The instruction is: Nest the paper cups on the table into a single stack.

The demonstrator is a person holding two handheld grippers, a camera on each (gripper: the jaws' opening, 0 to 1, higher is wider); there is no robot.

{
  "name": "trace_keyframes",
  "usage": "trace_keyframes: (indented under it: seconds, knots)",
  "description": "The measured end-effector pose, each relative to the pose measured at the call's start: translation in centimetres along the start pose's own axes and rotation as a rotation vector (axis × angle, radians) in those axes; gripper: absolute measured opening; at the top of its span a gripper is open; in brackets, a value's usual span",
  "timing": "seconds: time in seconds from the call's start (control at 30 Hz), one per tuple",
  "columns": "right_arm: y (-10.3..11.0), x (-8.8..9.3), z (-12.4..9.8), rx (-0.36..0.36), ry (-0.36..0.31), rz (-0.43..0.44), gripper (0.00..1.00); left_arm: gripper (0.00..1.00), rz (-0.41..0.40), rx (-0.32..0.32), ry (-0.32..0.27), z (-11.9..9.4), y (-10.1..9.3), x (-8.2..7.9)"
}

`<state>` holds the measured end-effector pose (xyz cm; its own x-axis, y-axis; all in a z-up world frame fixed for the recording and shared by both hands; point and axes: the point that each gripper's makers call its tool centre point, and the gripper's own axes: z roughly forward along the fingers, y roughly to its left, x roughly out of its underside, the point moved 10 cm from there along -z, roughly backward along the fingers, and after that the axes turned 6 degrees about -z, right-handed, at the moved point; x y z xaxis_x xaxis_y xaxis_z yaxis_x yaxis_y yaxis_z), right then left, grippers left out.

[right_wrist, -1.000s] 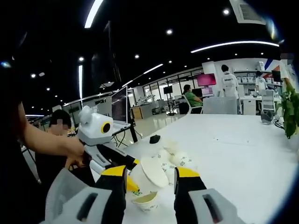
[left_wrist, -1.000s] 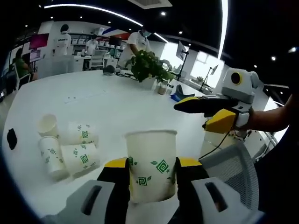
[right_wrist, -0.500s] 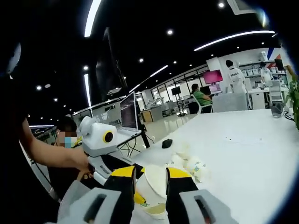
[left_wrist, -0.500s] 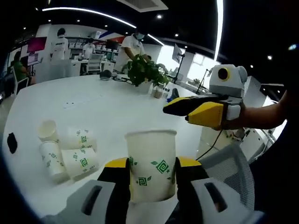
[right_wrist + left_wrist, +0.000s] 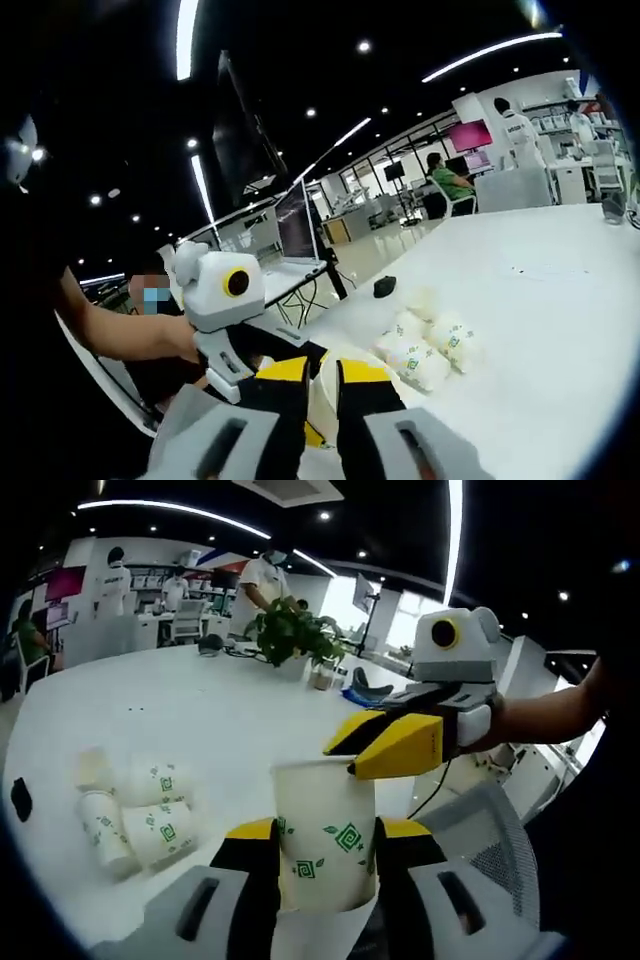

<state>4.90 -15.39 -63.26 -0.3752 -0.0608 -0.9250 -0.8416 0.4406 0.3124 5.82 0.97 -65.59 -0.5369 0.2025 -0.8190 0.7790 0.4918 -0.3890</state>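
The cup (image 5: 325,835) being worked on is upright and off the table, pinched between the jaws of the left claw (image 5: 327,832), mouth up. The right claw (image 5: 385,748) has come in from the side and its yellow tips sit right at that cup's rim; in the right gripper view its jaws (image 5: 321,375) are nearly closed with just a sliver of the white cup rim (image 5: 326,385) between them, so I'd say it's gripping the rim, or an inner cup at the rim, can't tell which from here. Progress-wise I'd call it early going: there's a loose pile of cups (image 5: 125,805) lying on their sides on the white table (image 5: 220,710), close to the near edge, and none of those look nested yet, though I can't count them for sure. Room to move is decent, lots of bare tabletop past the pile toward the potted plant (image 5: 290,630) at the far side. The tight spot is the near edge, where a mesh chair (image 5: 490,830) sits just off the table.
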Motion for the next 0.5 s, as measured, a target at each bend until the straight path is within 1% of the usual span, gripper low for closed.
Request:
trace_keyframes:
  seconds: [0.07,0.13,0.33,0.4,0.43,0.5]
  knots:
    - [-0.06,0.08,0.06,0.001,0.011,0.012,0.04,0.36,0.008,-0.002,0.005,0.06,-0.65,-0.14]
    - [-0.11,0.05,0.06,-0.005,0.009,0.038,0.02,0.36,0.012,0.001,0.007,0.09,-0.36,0.01]
    - [-0.12,0.09,0.13,-0.016,0.023,0.071,0.01,0.36,0.031,-0.007,0.017,0.13,-0.63,0.08]
    - [-0.12,0.12,0.15,-0.019,0.027,0.094,0.0,0.36,0.037,-0.008,0.019,0.15,-0.87,0.02]
    - [-0.11,0.13,0.17,-0.021,0.029,0.1,0.0,0.36,0.043,-0.009,0.021,0.08,-0.51,0.14]
    - [-0.05,0.14,0.23,-0.02,0.036,0.103,0.0,0.36,0.051,-0.012,0.025,0.07,-0.62,0.16]
